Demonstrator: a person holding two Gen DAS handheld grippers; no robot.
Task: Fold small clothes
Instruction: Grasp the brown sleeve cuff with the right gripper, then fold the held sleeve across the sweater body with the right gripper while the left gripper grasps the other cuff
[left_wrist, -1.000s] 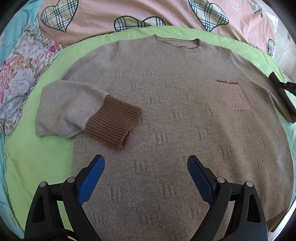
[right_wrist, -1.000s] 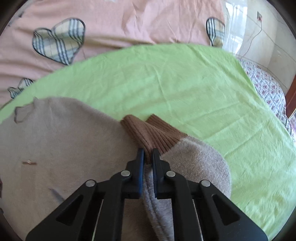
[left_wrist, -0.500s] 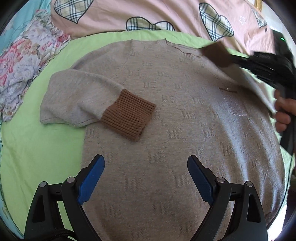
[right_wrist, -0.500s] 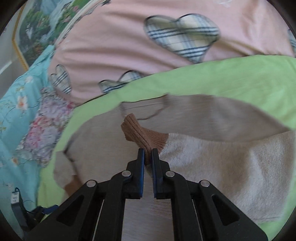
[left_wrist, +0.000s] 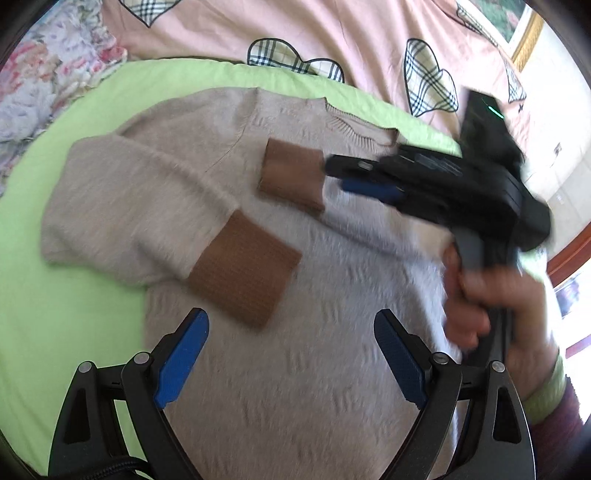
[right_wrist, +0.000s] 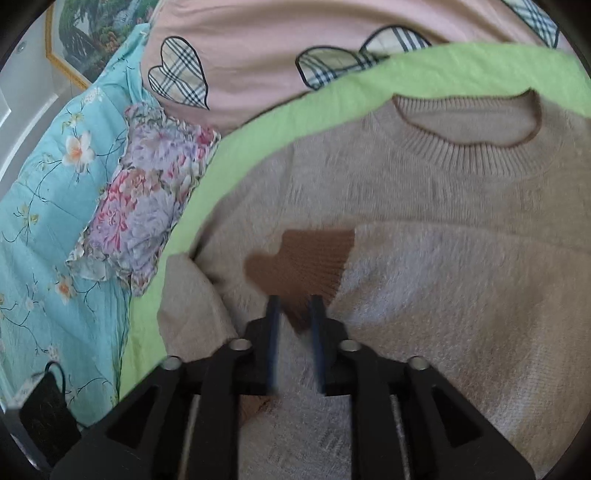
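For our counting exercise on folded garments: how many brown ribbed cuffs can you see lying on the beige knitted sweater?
2. One brown ribbed cuff lies low on the beige knitted sweater, on its left side; the other brown ribbed cuff lies near the neckline, just ahead of the right tongs.

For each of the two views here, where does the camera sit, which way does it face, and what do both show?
Left wrist: rides the left claw, angled down over the beige sweater; its open blue-padded fingers frame the bottom, and the person's right hand carries the right claw in.
Right wrist: rides the right claw, angled down toward the collar; its jaws have just been opening around the brown cuff.
Shared: sweater, that cuff, green sheet, pink heart-print bedding.
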